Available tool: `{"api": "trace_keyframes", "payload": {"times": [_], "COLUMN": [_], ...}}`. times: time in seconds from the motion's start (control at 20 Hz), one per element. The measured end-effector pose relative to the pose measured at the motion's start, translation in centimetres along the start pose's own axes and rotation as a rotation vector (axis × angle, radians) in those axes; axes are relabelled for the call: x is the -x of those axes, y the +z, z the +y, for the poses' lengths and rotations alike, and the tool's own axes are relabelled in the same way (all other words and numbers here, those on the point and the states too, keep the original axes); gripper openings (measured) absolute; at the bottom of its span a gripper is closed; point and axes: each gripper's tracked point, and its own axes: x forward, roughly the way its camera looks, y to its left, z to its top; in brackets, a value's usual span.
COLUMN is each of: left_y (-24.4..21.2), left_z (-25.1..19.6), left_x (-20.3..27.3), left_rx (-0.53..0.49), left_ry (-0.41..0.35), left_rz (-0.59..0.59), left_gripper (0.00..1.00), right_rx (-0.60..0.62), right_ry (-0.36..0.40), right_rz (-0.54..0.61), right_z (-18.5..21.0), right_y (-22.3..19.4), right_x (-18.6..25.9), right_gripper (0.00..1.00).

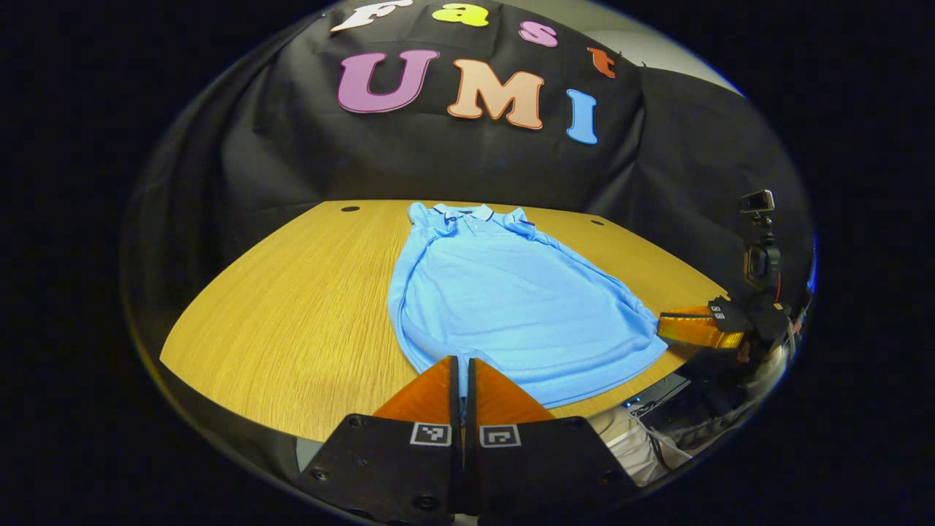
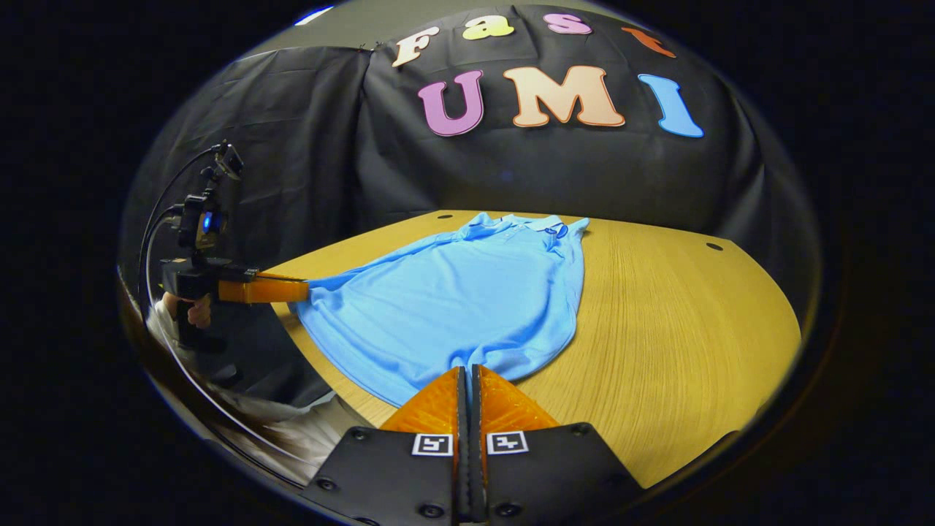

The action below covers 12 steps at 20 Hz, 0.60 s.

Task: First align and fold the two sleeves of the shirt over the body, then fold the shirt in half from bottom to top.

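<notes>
So the blue polo shirt [image 1: 511, 307] is lying flat on the wooden counter [image 1: 292, 314], collar [image 1: 467, 213] at the far end toward the black cloth wall [image 1: 409, 161], hem at the near edge of the counter. Both sleeves look already folded in over the body, so the shirt reads as one long narrow shape that widens toward the hem.

The left gripper [image 1: 462, 365] sits right at the shirt's near hem, at one bottom corner. Its jaws are pressed together with barely a slit between them, and the hem fabric runs right up to the tips, so it looks clamped on the cloth. From the right gripper view you can see that same gripper [image 2: 303, 291] off to the side with the corner of the shirt [image 2: 453, 307] drawn out to its tips, a hand [image 2: 191, 310] gripping the handle below.

The right gripper [image 2: 467, 374] is at the other bottom corner of the hem, jaws likewise squeezed nearly closed with the fabric edge meeting the tips. In the left gripper view it [image 1: 666, 326] shows at the shirt's hem corner too.
</notes>
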Motion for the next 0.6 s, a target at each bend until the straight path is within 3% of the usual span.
{"api": "trace_keyframes", "payload": {"times": [0.3,0.6], "left_y": [4.5,10.4], "left_z": [-0.5,1.3], "left_x": [-2.2,-5.9], "left_rx": [-0.018,-0.045], "left_ry": [-0.035,-0.022], "left_rz": [-0.028,-0.091], "left_gripper": [0.0,0.0], "right_rx": [-0.033,-0.02], "right_ry": [0.015,-0.066], "right_rz": [-0.036,-0.085], "right_z": [-1.3,-5.4], "right_y": [4.2,10.2], "right_x": [-2.1,-6.0], "right_gripper": [0.02,0.03]}}
